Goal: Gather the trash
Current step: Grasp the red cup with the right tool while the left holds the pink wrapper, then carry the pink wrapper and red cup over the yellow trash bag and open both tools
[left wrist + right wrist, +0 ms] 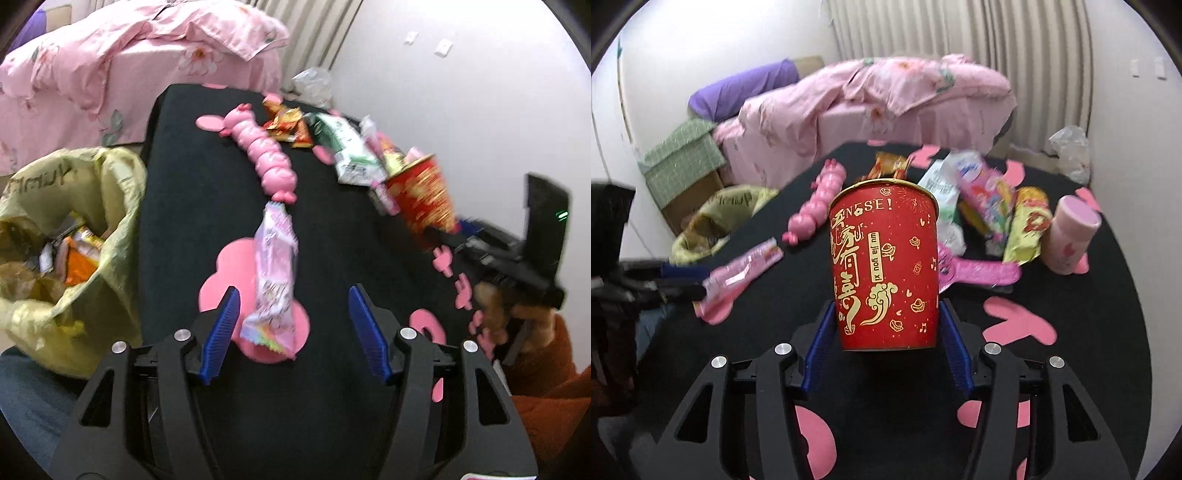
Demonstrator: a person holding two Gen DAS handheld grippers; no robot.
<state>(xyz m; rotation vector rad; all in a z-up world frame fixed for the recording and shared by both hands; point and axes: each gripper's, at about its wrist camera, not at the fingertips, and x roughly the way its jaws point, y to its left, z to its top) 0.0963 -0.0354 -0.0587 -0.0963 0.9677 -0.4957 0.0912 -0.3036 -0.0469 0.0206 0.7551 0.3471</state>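
Note:
My right gripper [886, 314] is shut on a red paper cup [884, 269] with gold print, held upright above the black table [1100, 369]; the cup also shows in the left wrist view [423, 194]. My left gripper [291, 295] is open, its blue pads on either side of a pink snack wrapper [275, 273] that lies on the table; the wrapper also shows in the right wrist view [742, 275]. A yellow trash bag [74, 206], open with several wrappers inside, stands left of the table.
More litter lies at the table's far side: a pink segmented toy [264, 155], orange wrappers [286, 123], a green-white packet [349, 151], a yellow packet [1027, 225], a pink cup [1071, 232]. A bed with pink bedding [129, 70] stands behind.

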